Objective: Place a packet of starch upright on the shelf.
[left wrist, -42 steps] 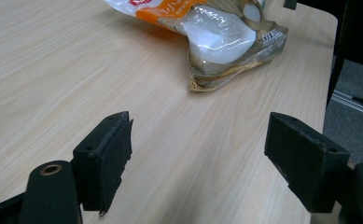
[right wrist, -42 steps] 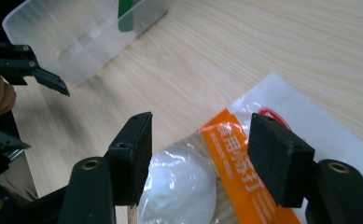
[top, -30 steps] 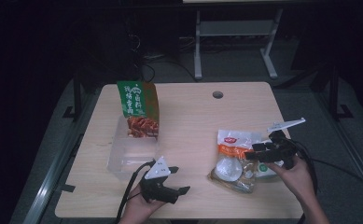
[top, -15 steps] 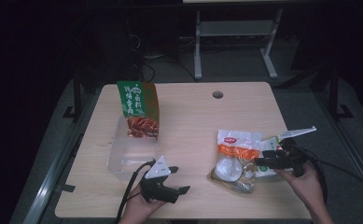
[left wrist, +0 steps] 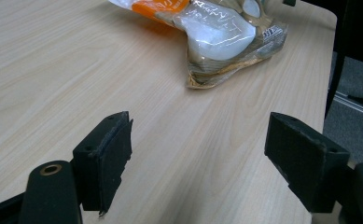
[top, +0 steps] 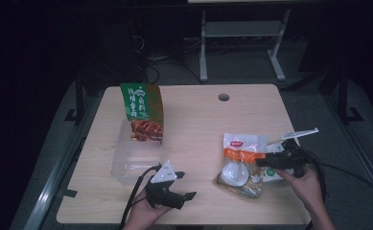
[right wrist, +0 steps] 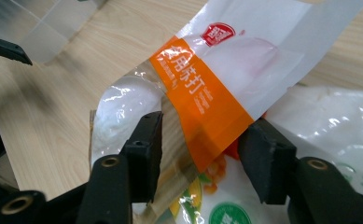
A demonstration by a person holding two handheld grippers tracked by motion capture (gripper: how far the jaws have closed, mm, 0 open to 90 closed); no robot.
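A heap of food packets lies at the table's right front: a white packet with an orange band (top: 244, 146) (right wrist: 226, 79), a clear pack with a round white lump (top: 234, 172) (left wrist: 221, 30), and a white-and-green one (right wrist: 319, 126) underneath. My right gripper (top: 261, 163) (right wrist: 200, 140) is low over the heap. Its jaws have just been closing and straddle the orange band's lower end, with a gap still showing at the left pad. My left gripper (top: 188, 185) (left wrist: 198, 140) rests near the front edge, wide open over bare wood.
A green snack bag (top: 141, 108) stands upright in a clear plastic box (top: 126, 160) at the table's left. The wooden table (top: 198, 120) has a cable hole (top: 224, 97) near its far edge. Dark floor and a metal stand lie beyond.
My right gripper has come down and shifted left onto the packet heap, and its jaws have narrowed around the orange-banded packet. The left gripper has stayed where it was.
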